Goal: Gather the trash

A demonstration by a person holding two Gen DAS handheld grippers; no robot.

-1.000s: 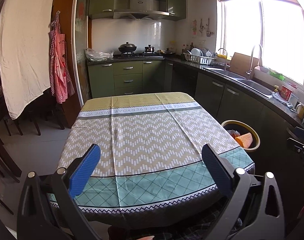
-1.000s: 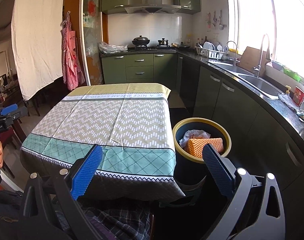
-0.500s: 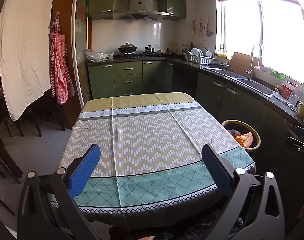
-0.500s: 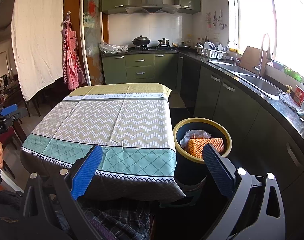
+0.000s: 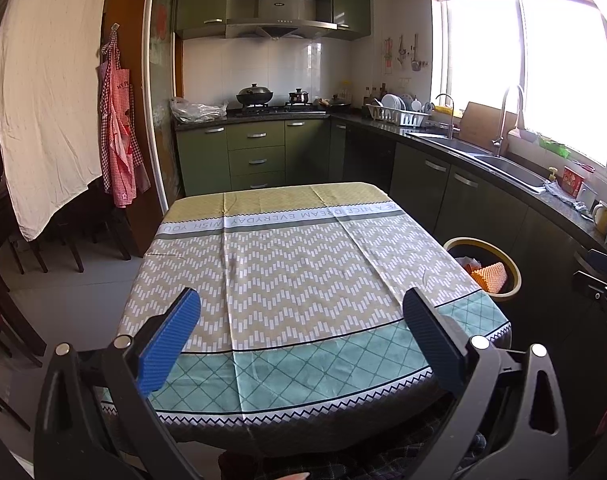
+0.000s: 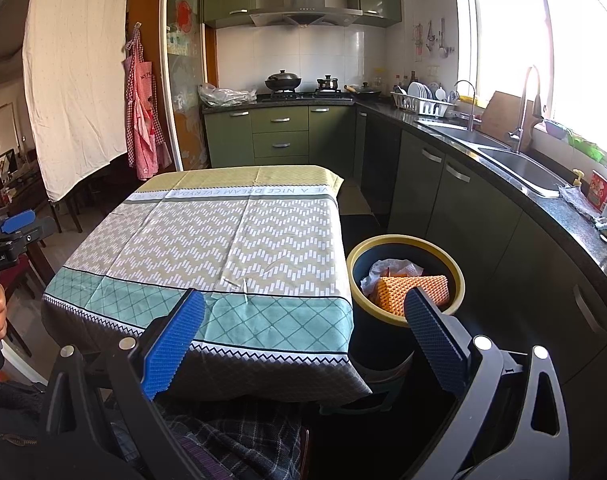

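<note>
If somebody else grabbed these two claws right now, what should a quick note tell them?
Left claw: open, empty, held over the near edge of the table.
Right claw: open, empty, near the table's corner beside the bin.
Trash: an orange textured piece and white crumpled paper lie in the bin.
Done: the tablecloth shows no trash.
Left: probably nothing on the table; check the floor and counter, which these views cover only partly.
</note>
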